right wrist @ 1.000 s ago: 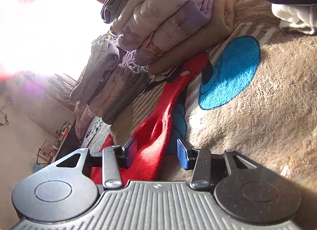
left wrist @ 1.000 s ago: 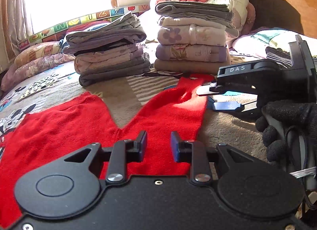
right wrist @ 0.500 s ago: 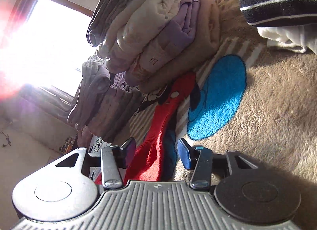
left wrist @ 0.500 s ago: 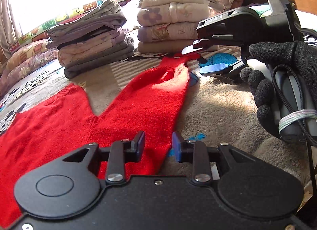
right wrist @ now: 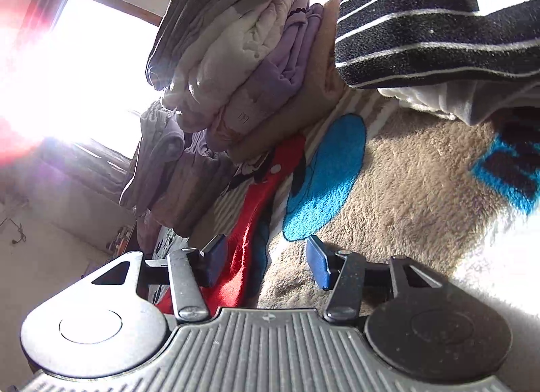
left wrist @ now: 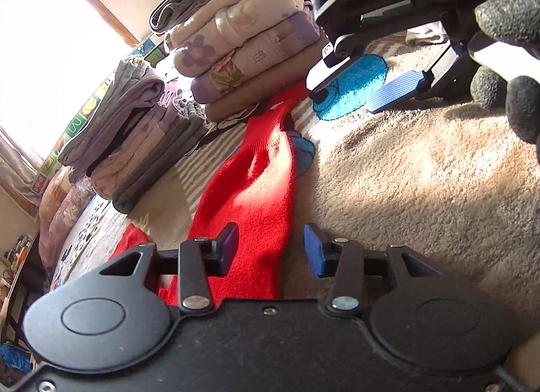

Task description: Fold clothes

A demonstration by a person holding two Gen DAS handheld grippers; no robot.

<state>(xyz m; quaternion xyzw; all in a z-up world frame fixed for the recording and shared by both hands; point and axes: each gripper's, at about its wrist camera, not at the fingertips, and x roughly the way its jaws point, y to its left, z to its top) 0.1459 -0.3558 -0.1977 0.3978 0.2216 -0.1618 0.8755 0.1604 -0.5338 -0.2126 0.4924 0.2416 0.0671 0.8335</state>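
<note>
Left gripper (left wrist: pixel 270 248) is hovering low over the beige fleece blanket (left wrist: pixel 422 182), jaws standing well apart, gripping nothing; the red garment (left wrist: pixel 256 189) is lying between its fingers and running away toward the stacks. Right gripper (right wrist: pixel 263 257) is likewise standing open and empty, the edge of the same red garment (right wrist: pixel 249 240) lying just inside its left pad. In the left wrist view, the right gripper (left wrist: pixel 364 88) is showing above the blue patch, held by a black-gloved hand (left wrist: pixel 506 54). Beyond, two piles of folded clothes (left wrist: pixel 243 47) are sitting at the garment's far end. A black-and-white striped garment (right wrist: pixel 422 20) is lying at far right
</note>
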